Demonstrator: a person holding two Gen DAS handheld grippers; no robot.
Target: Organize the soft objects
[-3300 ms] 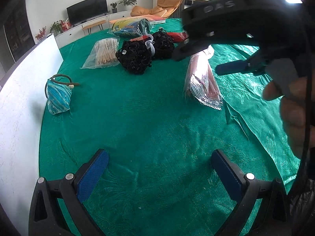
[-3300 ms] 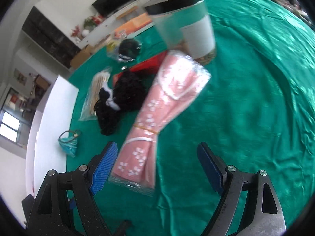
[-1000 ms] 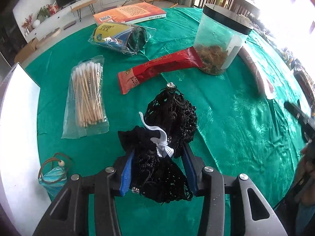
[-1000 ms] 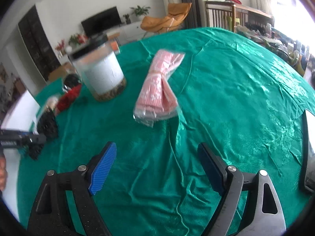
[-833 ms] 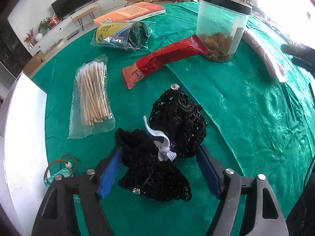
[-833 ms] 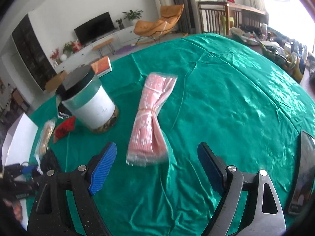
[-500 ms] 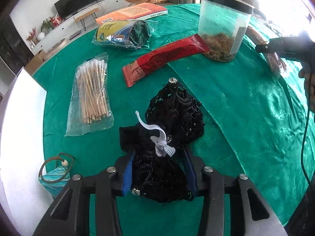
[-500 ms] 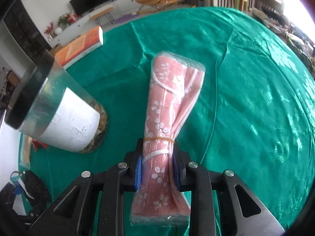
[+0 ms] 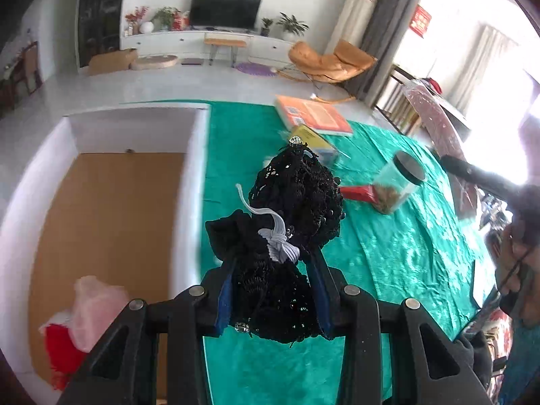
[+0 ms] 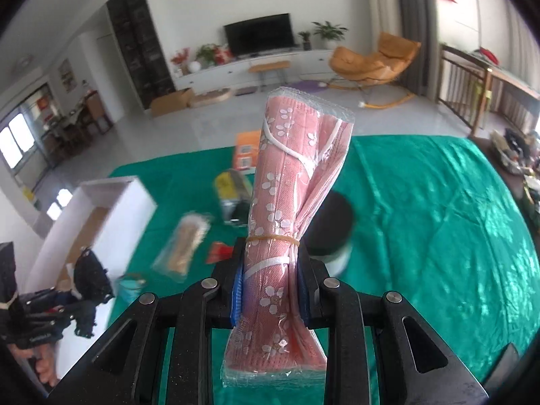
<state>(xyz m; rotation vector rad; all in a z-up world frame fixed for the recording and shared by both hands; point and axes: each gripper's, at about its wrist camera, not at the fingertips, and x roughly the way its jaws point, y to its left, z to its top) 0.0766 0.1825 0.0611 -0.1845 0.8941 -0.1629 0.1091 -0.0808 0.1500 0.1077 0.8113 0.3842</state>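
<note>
My left gripper point(image 9: 272, 290) is shut on a black beaded mesh bundle point(image 9: 290, 209) tied with a white cord, held in the air beside the white box point(image 9: 189, 182). The box has a brown floor, with a pink and a red soft item point(image 9: 91, 307) in its near corner. My right gripper point(image 10: 270, 287) is shut on a pink flowered mask pack point(image 10: 290, 202) in clear wrap, lifted high above the green table point(image 10: 438, 236). The left gripper with the black bundle point(image 10: 91, 280) also shows at the lower left of the right wrist view.
On the green cloth lie a clear jar with a black lid point(image 9: 398, 182), a red packet point(image 9: 357, 192), a yellow-blue pack point(image 9: 314, 145), an orange book point(image 9: 310, 114), a bag of cotton swabs point(image 10: 182, 246) and a small teal pouch point(image 10: 130, 287).
Both grippers have lifted their loads off the table. The left one has swung with the black bundle toward the white box. The right one has raised the pink pack upright.
</note>
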